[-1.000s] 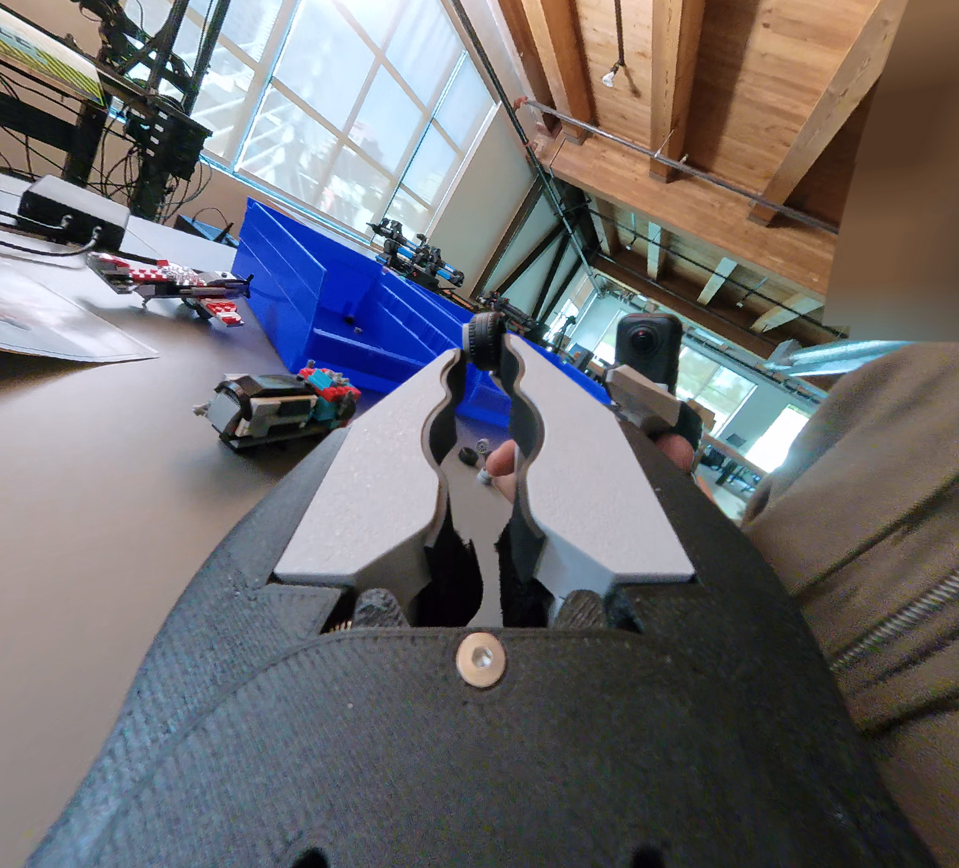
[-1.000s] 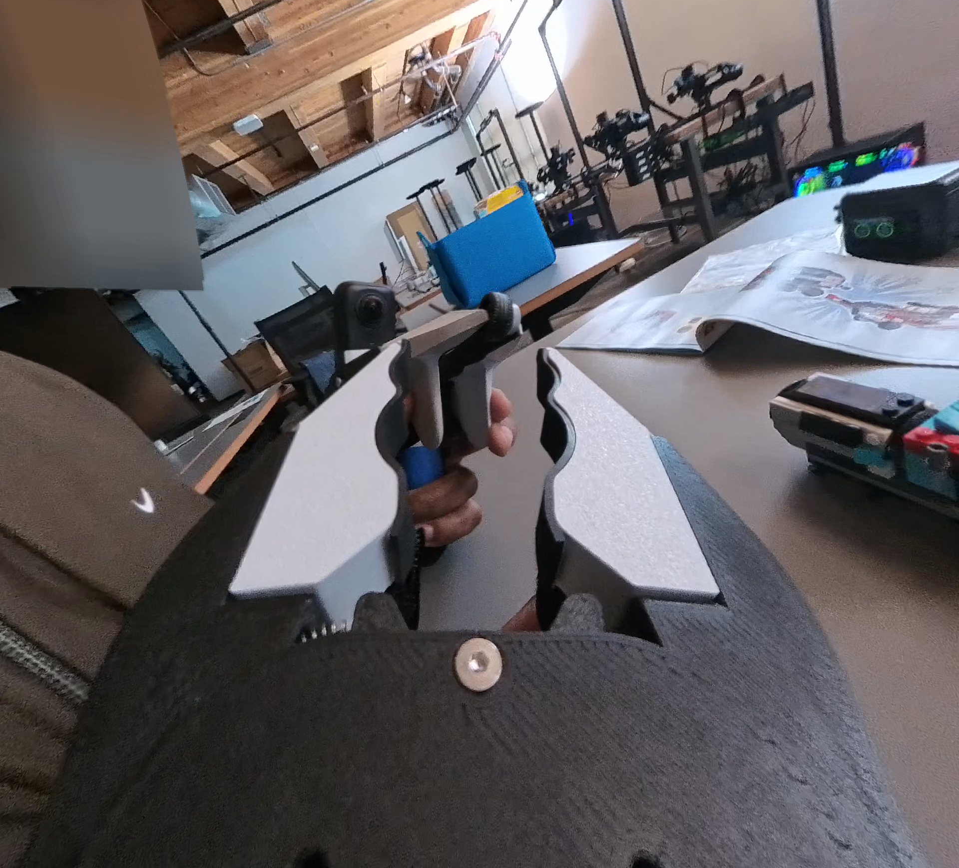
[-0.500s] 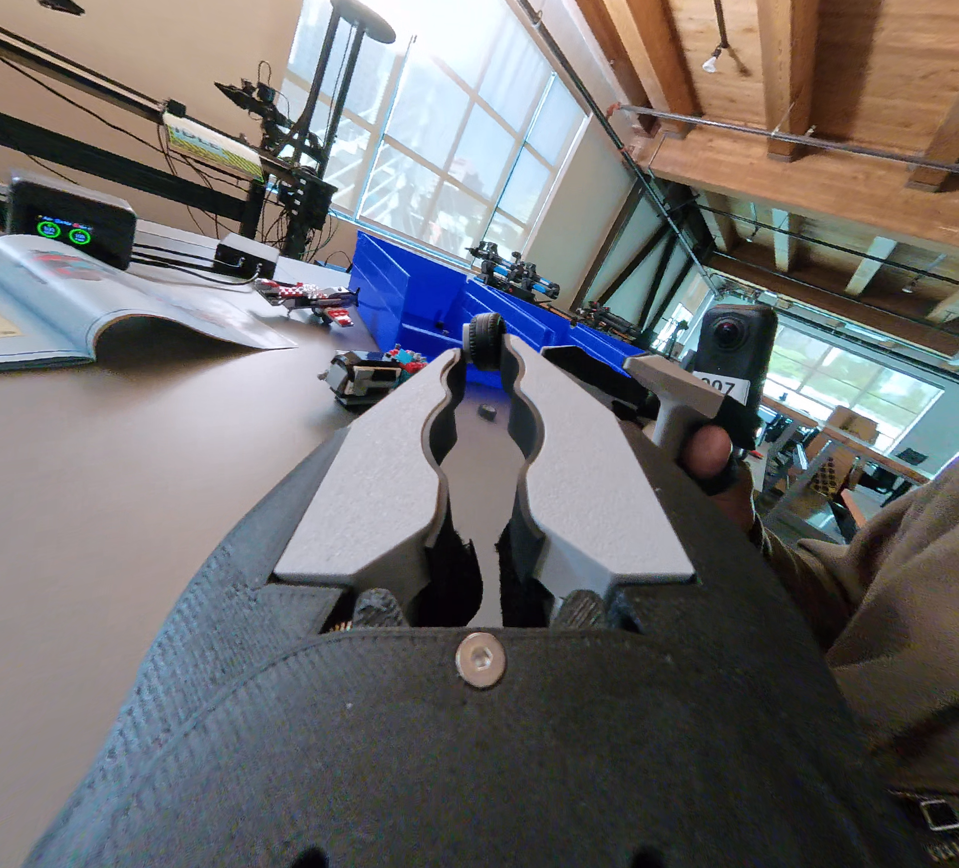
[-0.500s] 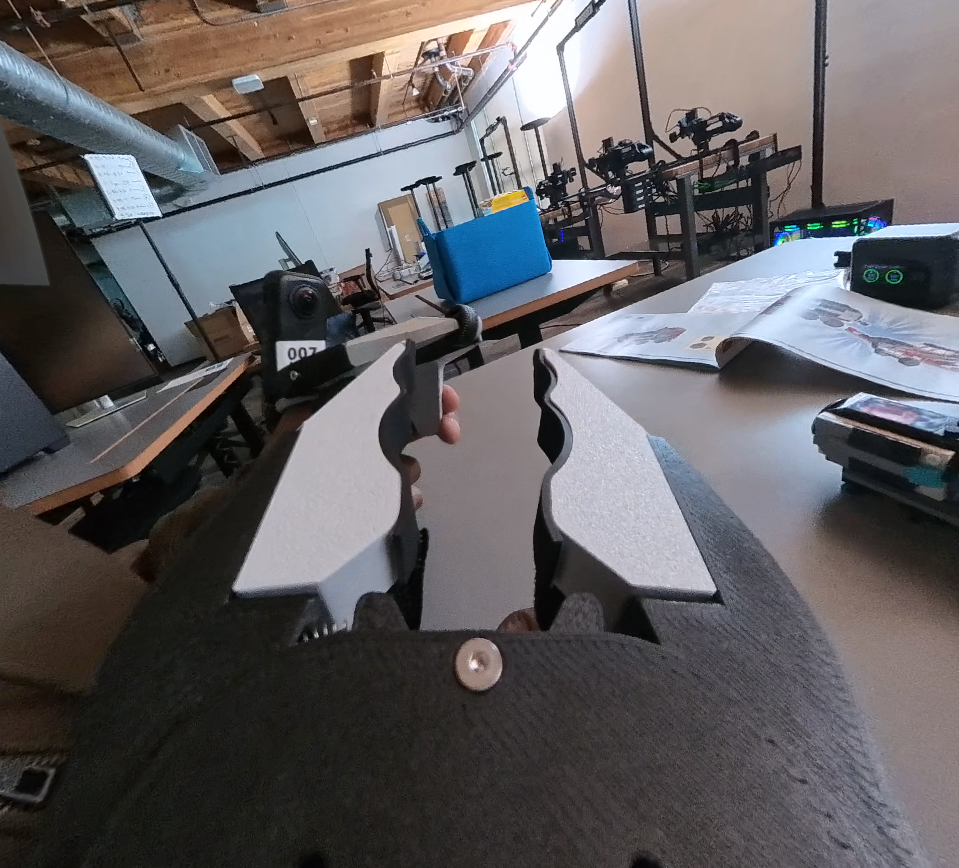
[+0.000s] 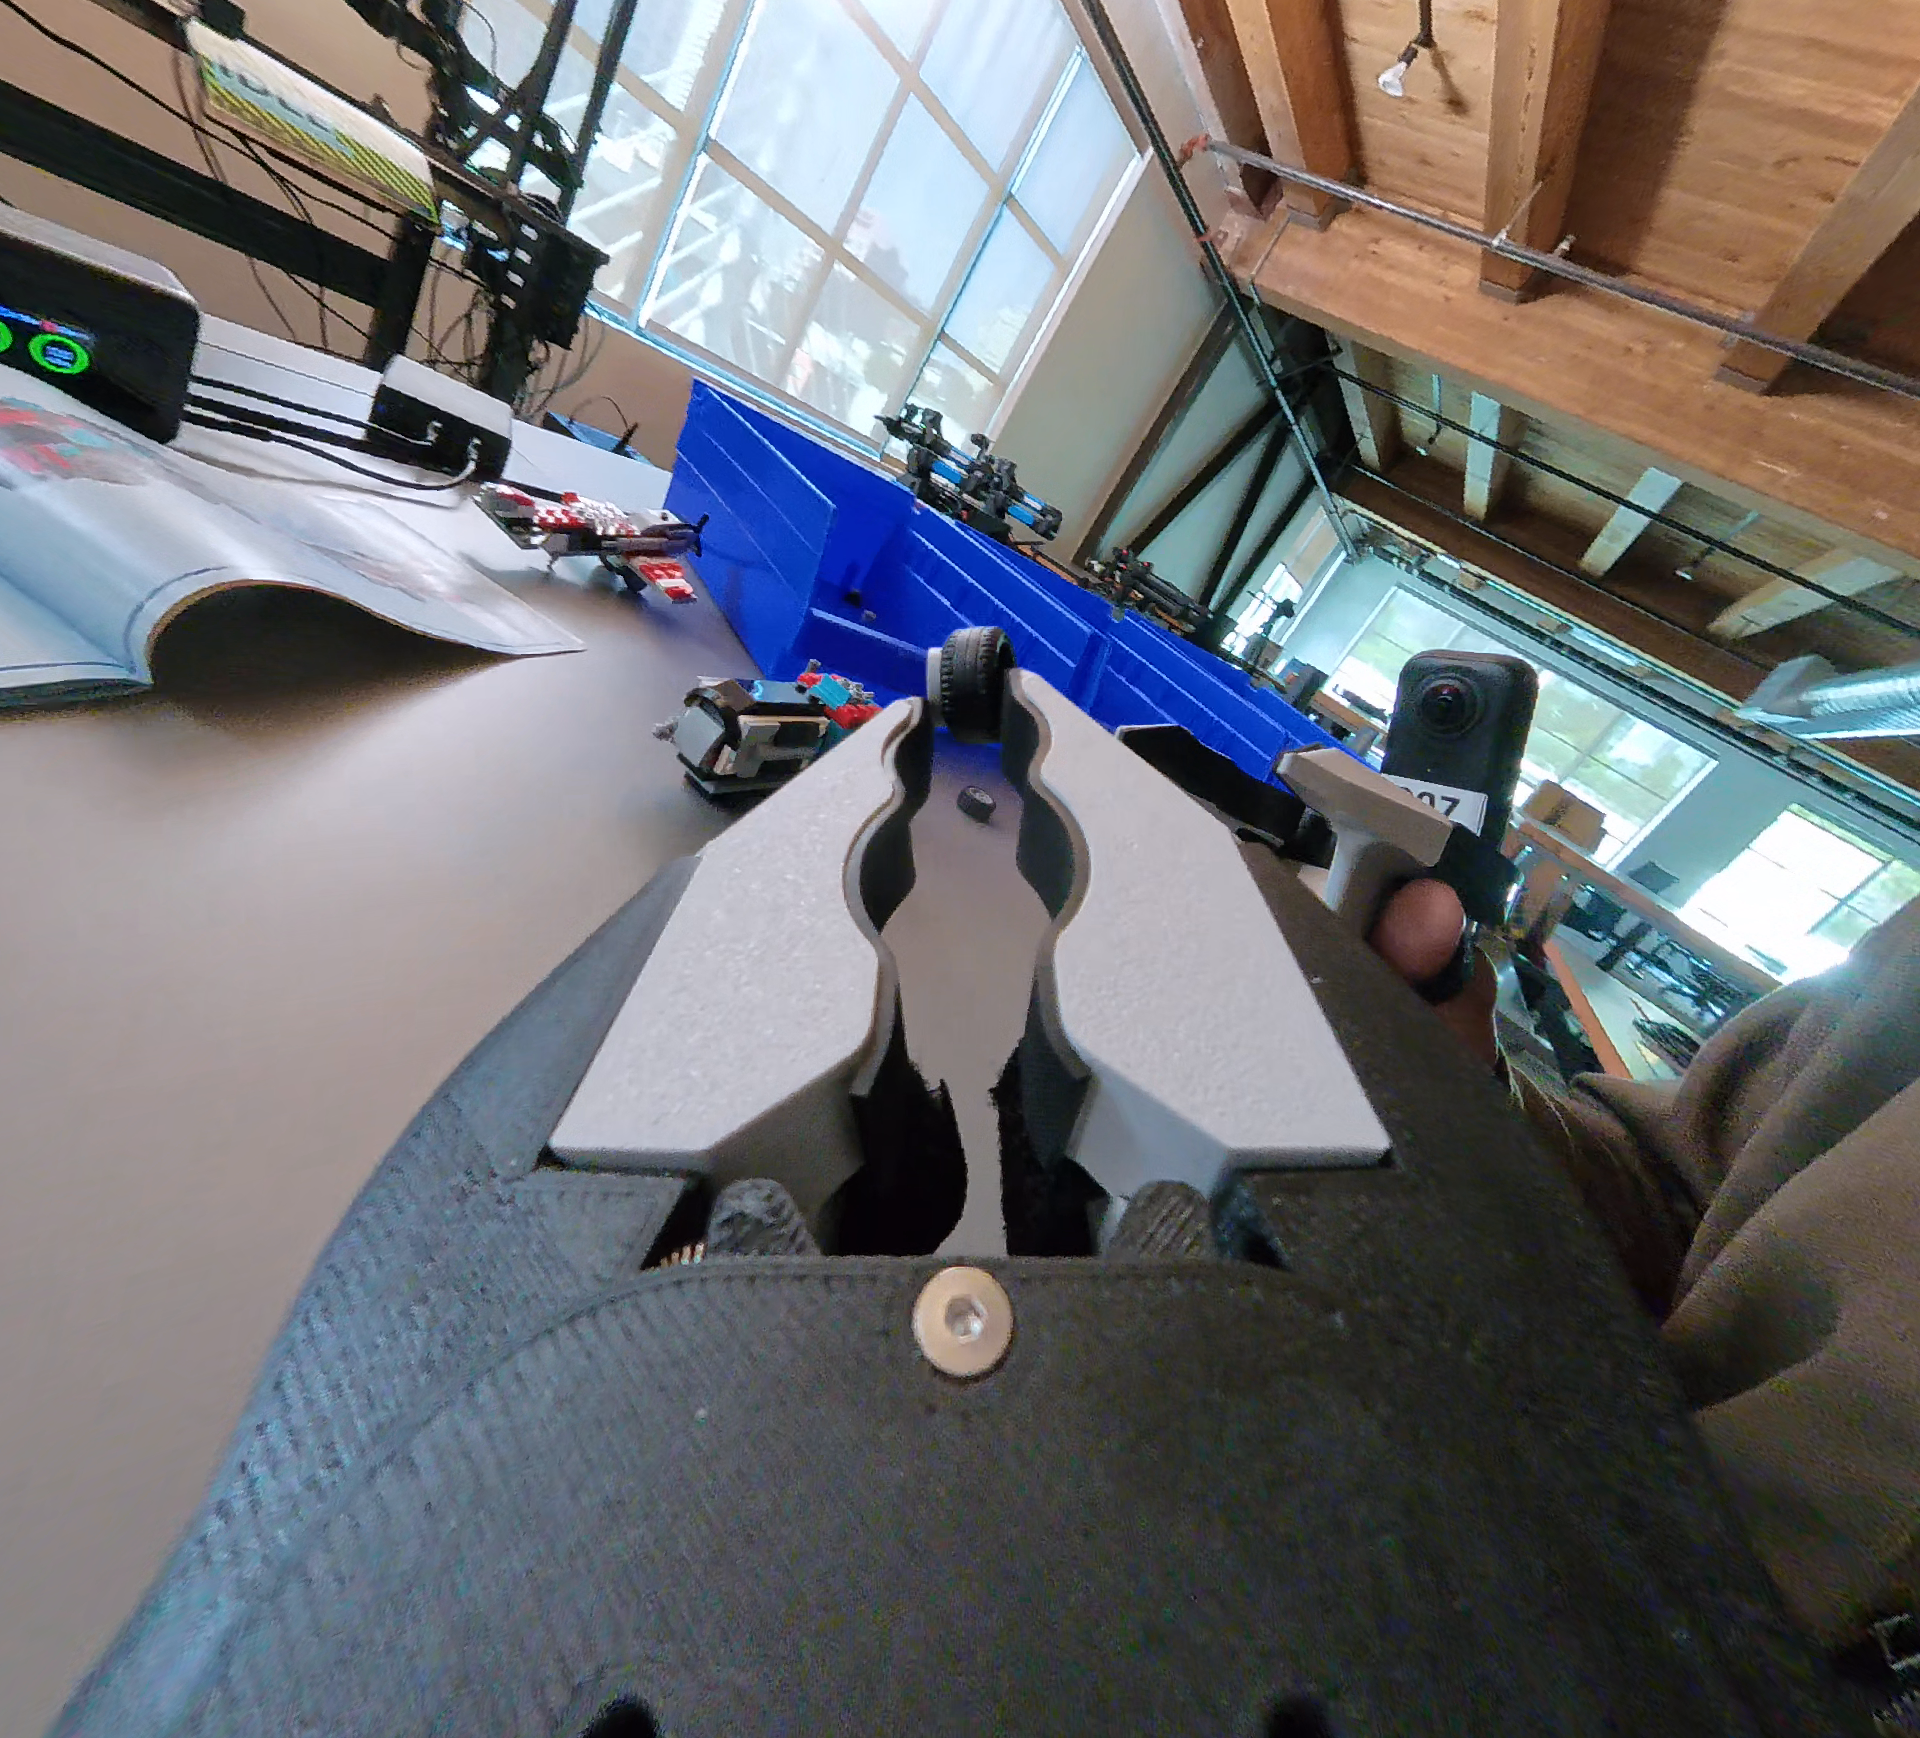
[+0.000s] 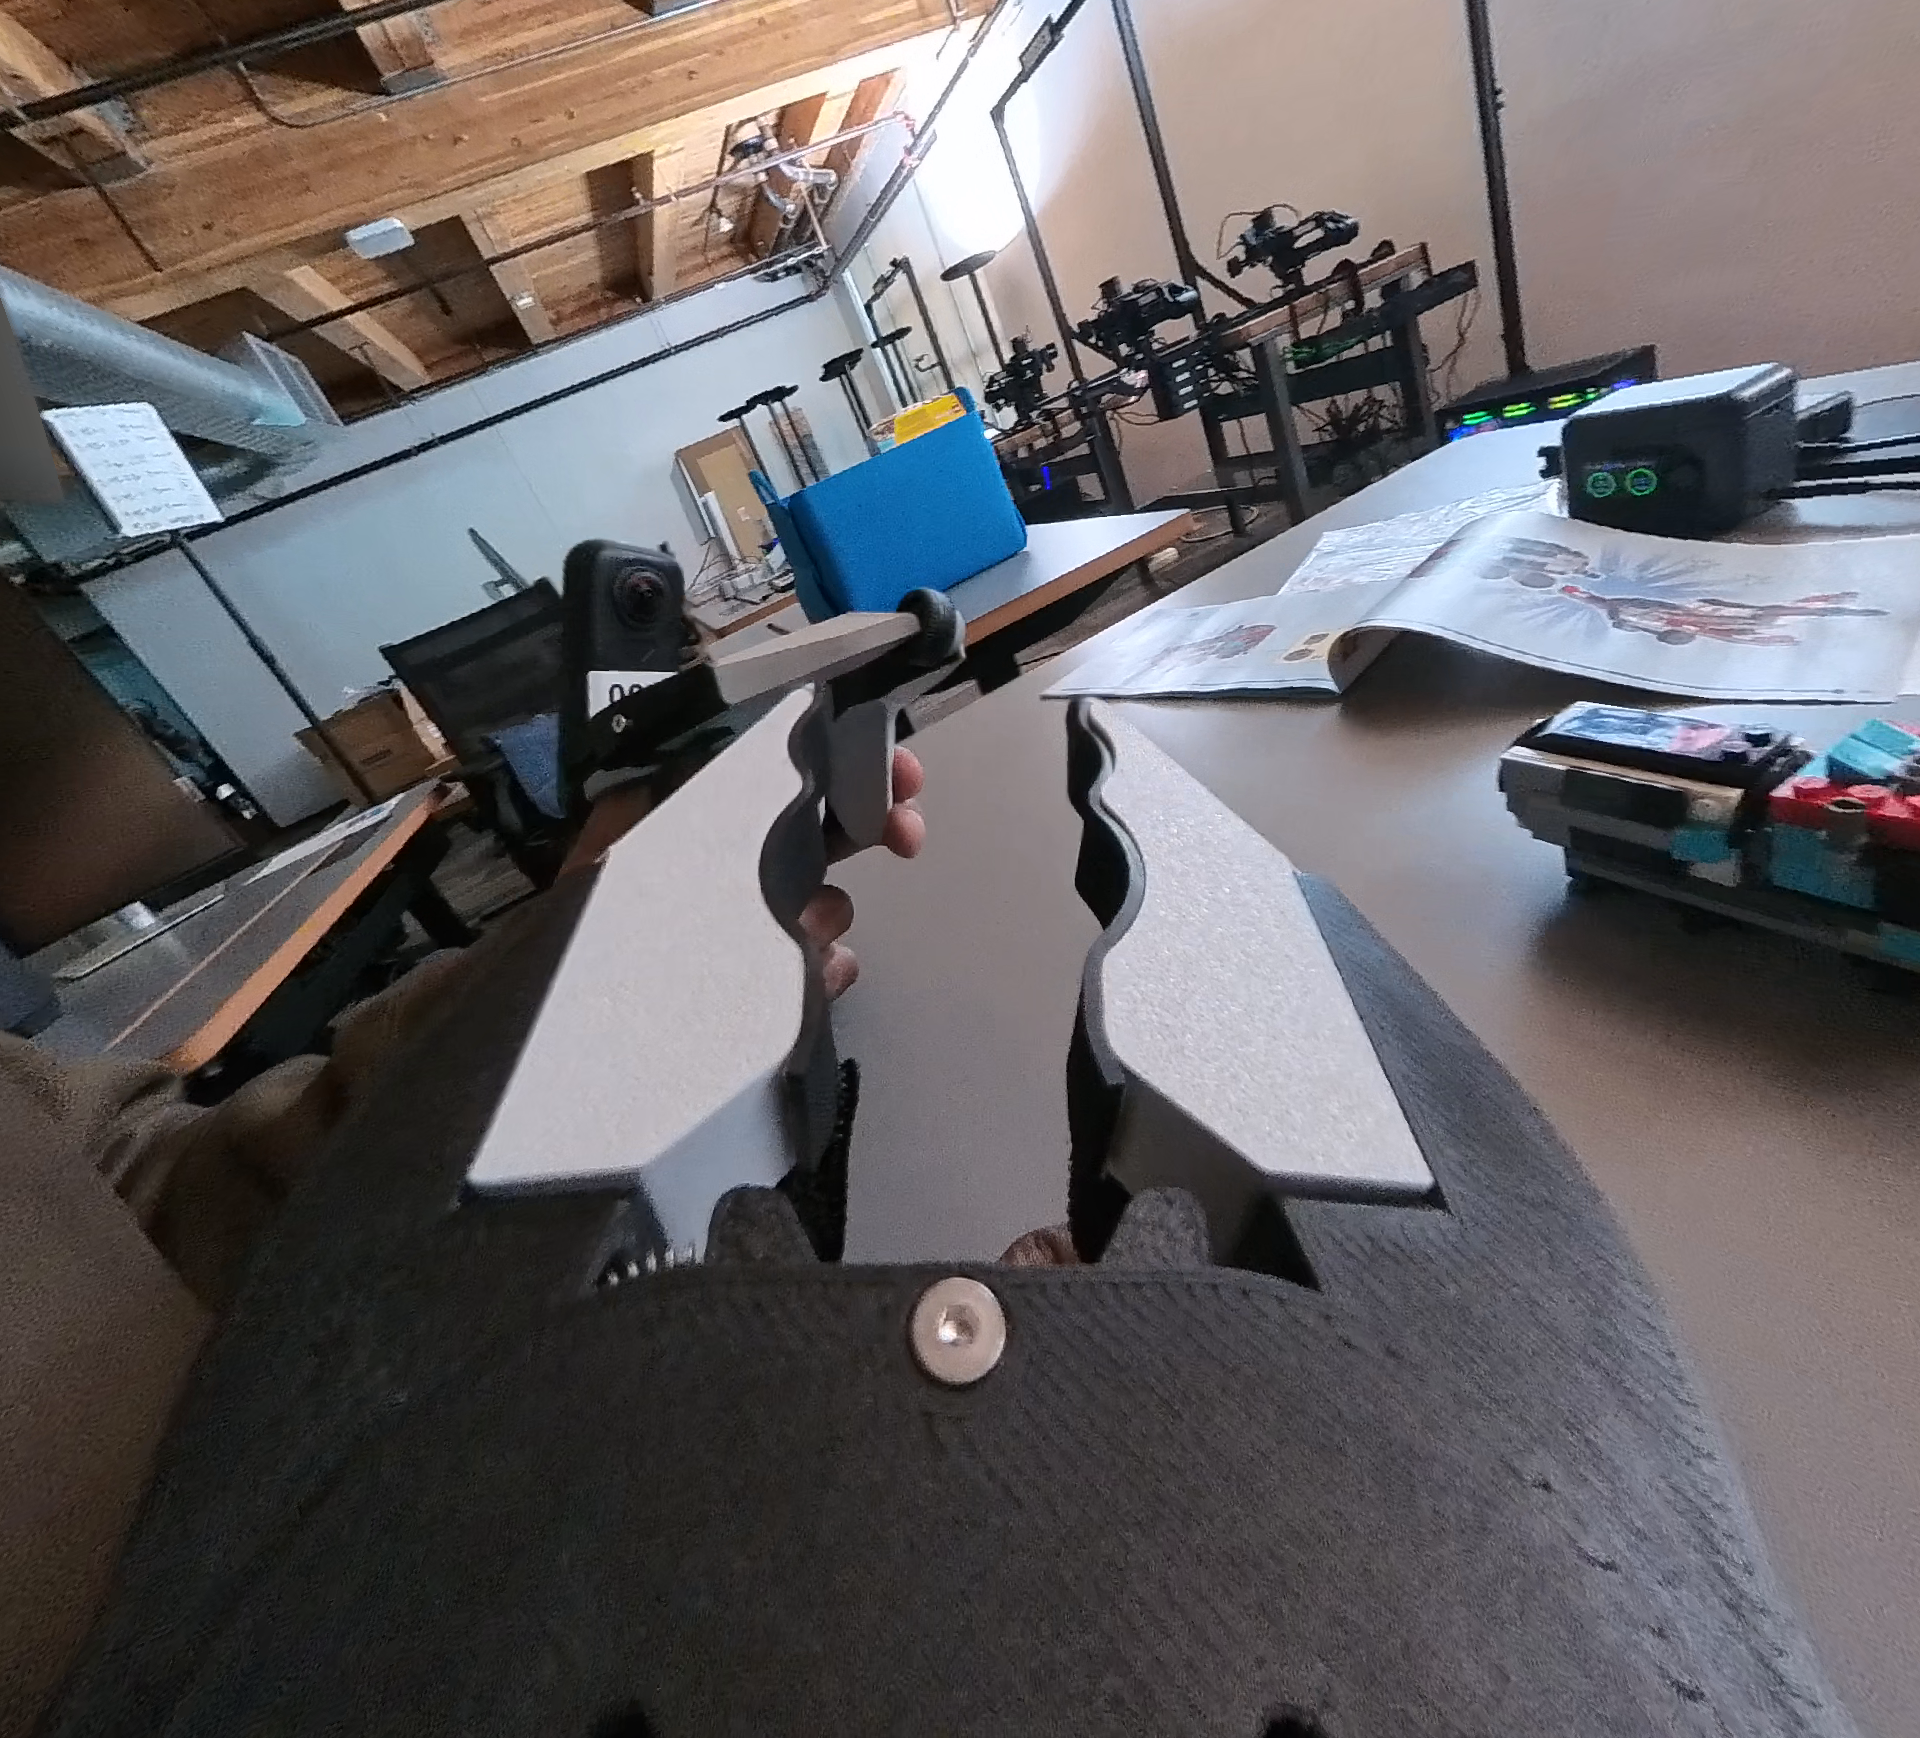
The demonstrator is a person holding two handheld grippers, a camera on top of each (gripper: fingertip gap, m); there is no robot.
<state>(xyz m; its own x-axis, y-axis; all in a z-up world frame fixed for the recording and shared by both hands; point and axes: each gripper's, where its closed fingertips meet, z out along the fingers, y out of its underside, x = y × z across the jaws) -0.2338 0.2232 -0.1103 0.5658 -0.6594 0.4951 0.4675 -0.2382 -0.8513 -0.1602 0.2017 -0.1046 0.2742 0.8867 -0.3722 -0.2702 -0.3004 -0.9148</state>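
The left gripper [image 5: 974,694] pinched a small black toy wheel [image 5: 975,678] between its fingertips, pads pressed against the tyre, above the brown table [image 5: 312,909]. The right gripper [image 6: 940,722] stood spread with nothing between its fingers, near a brick-built toy vehicle [image 6: 1714,805].

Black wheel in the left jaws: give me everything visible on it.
The wheel is a small toy wheel: black ribbed tyre on a light grey hub, looking like rubber over plastic. It sits at the very tips of the left gripper, pinched across its width between the two grey fingers, held off the table. The right wrist view shows it edge-on at those tips.
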